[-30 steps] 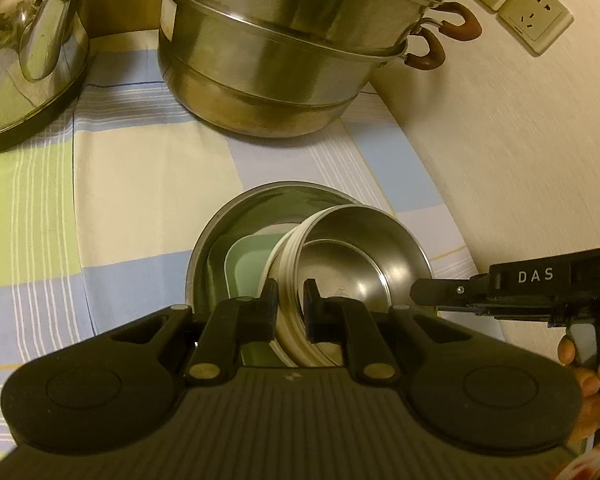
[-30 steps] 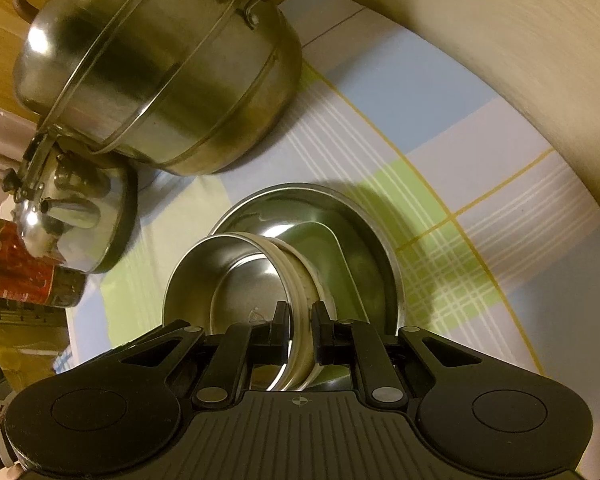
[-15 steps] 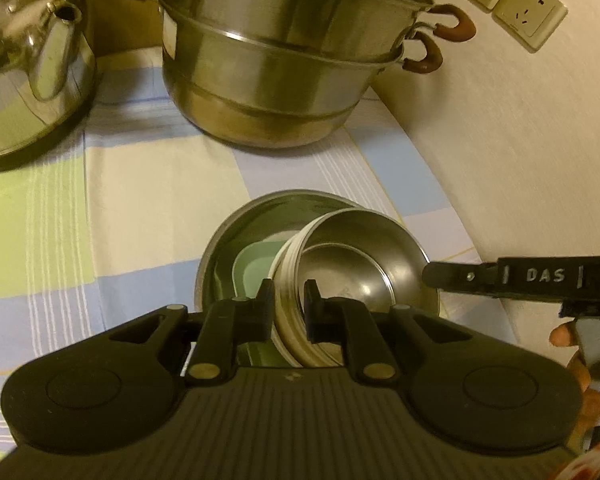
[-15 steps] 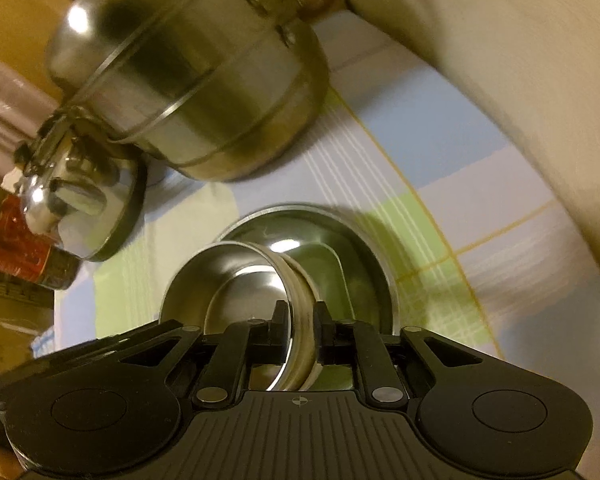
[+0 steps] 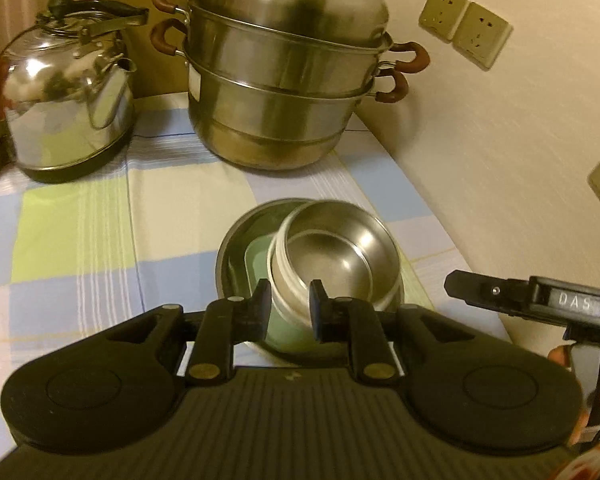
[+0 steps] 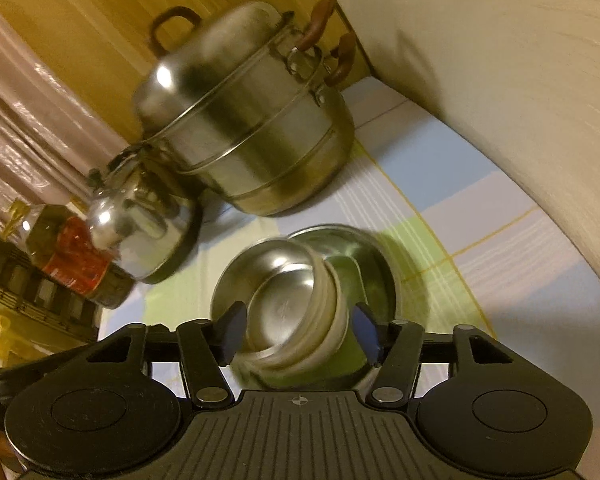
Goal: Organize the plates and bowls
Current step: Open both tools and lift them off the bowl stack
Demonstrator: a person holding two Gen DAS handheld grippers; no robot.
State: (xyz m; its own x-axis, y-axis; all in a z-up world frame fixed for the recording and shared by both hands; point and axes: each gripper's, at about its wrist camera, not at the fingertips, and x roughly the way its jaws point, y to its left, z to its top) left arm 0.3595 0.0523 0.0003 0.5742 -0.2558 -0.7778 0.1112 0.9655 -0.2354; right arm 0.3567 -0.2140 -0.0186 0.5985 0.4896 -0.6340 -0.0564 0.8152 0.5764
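A white-walled steel bowl (image 5: pixel 332 256) leans tilted inside a wide steel dish (image 5: pixel 232 256), on top of a pale green plate (image 5: pixel 256 268). My left gripper (image 5: pixel 290 308) hovers just in front of the bowl's near rim. Its jaws are narrow and opening, and the pads do not press on the rim. My right gripper (image 6: pixel 299 334) is opening wide above the same bowl (image 6: pixel 284 304) and dish (image 6: pixel 380 256), with its fingers clear on either side. From the left wrist view, the right gripper (image 5: pixel 464 288) comes in side-on from the right.
A tall steel steamer pot (image 5: pixel 284 92) and a shiny kettle (image 5: pixel 68 108) stand behind the dish on the checked tablecloth (image 5: pixel 80 232). A cream wall with sockets (image 5: pixel 464 28) runs close along the right. A red-labelled bottle (image 6: pixel 76 264) stands beside the kettle.
Both grippers have let go of the bowl's rim and drawn back and up. The right jaws have spread wide and the left ones slightly. The bowl stays in the dish.
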